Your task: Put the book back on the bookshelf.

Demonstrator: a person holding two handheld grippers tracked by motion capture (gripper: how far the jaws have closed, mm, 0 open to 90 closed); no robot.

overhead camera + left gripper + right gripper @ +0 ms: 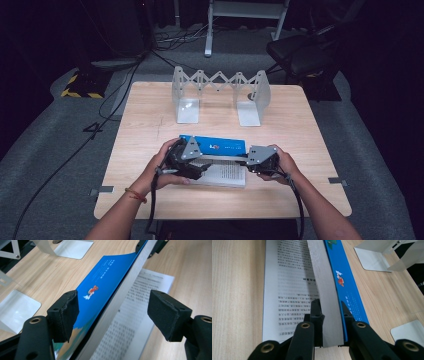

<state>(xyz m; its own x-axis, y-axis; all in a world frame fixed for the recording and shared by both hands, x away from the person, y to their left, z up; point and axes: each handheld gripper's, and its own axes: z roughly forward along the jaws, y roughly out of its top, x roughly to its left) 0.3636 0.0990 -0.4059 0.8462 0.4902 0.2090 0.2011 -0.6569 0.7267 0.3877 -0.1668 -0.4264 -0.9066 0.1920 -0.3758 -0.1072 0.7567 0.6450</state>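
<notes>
A book with a blue cover (215,144) lies open on the wooden table (150,125), a printed text page (225,172) facing up. A thick block of pages (322,275) stands lifted with the blue cover (344,282) behind it. My right gripper (330,312) is shut on that block and cover at the book's right end (246,162). At the left end, my left gripper (197,170) is open. Its pads (67,312) stand apart on either side of the raised block's edge (130,287) without touching it. The right gripper's jaws show far off at that edge's top (152,245).
An extendable metal bookend rack (220,95) stands at the table's far side, its flat base plates (15,307) (372,257) just beyond the book. A dark chair (300,55) and cables (120,90) lie on the floor past the table.
</notes>
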